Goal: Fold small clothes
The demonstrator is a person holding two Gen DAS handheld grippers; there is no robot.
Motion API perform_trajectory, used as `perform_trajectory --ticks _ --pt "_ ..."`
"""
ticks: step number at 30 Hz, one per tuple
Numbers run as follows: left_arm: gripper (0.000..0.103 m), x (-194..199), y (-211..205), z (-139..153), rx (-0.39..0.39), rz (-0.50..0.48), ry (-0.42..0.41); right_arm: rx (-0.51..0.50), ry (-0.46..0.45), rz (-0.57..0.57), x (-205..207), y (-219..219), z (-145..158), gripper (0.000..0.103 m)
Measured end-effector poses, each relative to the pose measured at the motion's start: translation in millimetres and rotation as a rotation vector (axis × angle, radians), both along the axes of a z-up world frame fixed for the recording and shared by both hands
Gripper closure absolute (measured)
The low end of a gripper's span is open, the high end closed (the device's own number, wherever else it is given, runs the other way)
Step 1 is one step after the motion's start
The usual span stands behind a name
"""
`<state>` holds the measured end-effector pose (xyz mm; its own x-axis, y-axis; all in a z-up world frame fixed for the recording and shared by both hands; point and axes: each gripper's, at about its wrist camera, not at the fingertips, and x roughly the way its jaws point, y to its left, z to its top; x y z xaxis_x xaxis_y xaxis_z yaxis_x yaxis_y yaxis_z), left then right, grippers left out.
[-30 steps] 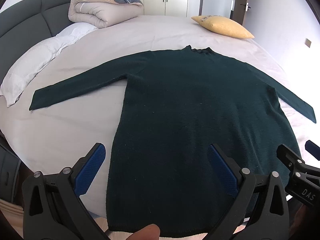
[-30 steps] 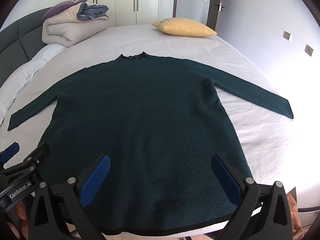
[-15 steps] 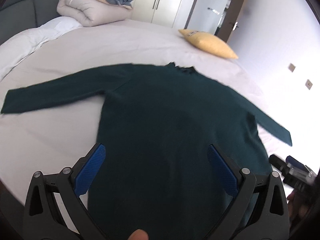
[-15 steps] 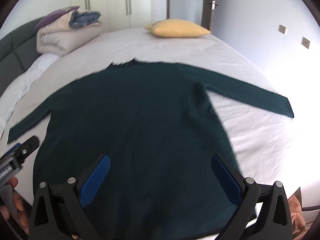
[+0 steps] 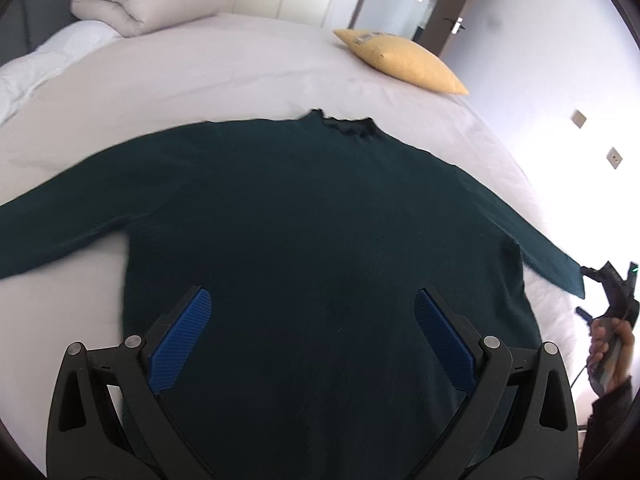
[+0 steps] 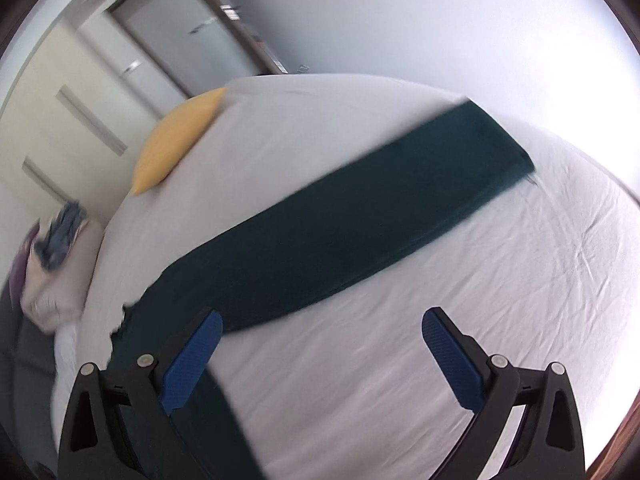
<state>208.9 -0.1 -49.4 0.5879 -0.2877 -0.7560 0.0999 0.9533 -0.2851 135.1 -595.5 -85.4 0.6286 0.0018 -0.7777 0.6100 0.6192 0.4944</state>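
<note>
A dark green sweater lies flat on the bed, face down or up I cannot tell, collar toward a yellow pillow and both sleeves spread out to the sides. The left tongs hover over its lower body with the 2 blue pads spread wide, gripping nothing. The right tongs — also released — hang just above the white sheet beside the right sleeve, which runs diagonally ahead of them.

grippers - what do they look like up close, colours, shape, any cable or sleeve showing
Both the left gripper and right gripper have black angular frames with triangular cutouts and silver pivot bolts. Their fingers carry blue textured pads. In the left wrist view, a thin cable and a dark sleeve show by the right gripper's handle.
</note>
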Motion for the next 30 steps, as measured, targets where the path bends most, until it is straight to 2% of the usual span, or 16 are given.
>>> perform_trajectory --ticks 2,6,10,12,15,19,20,23,25,29,30 --pt "0.0 12 -7 -5 -0.001 -0.009 0.005 0.072 -0.013 -0.067 -6 -27 -13 0.002" --pt "0.0 31 -21 -19 -0.02 -0.029 0.027 0.167 -0.125 -0.178 -19 -62 -27 0.002" --pt "0.0 45 -37 -32 -0.044 -0.055 0.037 0.176 -0.172 -0.205 -13 -78 -27 0.003" --pt "0.0 46 -42 -35 -0.048 -0.066 0.038 0.183 -0.195 -0.233 -8 -84 -27 0.006" --pt "0.002 53 -49 -40 -0.055 -0.083 0.036 0.171 -0.205 -0.253 -6 -95 -23 0.021" --pt "0.015 55 -49 -43 -0.086 -0.1 0.056 0.132 -0.152 -0.189 8 -89 -18 0.064" --pt "0.016 56 -48 -44 -0.096 -0.103 0.058 0.119 -0.141 -0.18 10 -86 -15 0.072" --pt "0.016 58 -44 -43 -0.118 -0.107 0.061 -0.004 -0.118 -0.131 18 -73 4 0.082" --pt "0.016 62 -38 -40 -0.156 -0.101 0.061 -0.085 -0.108 -0.044 37 -51 26 0.085" --pt "0.015 73 -22 -32 -0.245 -0.078 0.053 -0.22 -0.12 0.227 98 47 66 0.091" --pt "0.015 78 -18 -31 -0.264 -0.075 0.054 -0.26 -0.133 0.324 112 89 75 0.091"
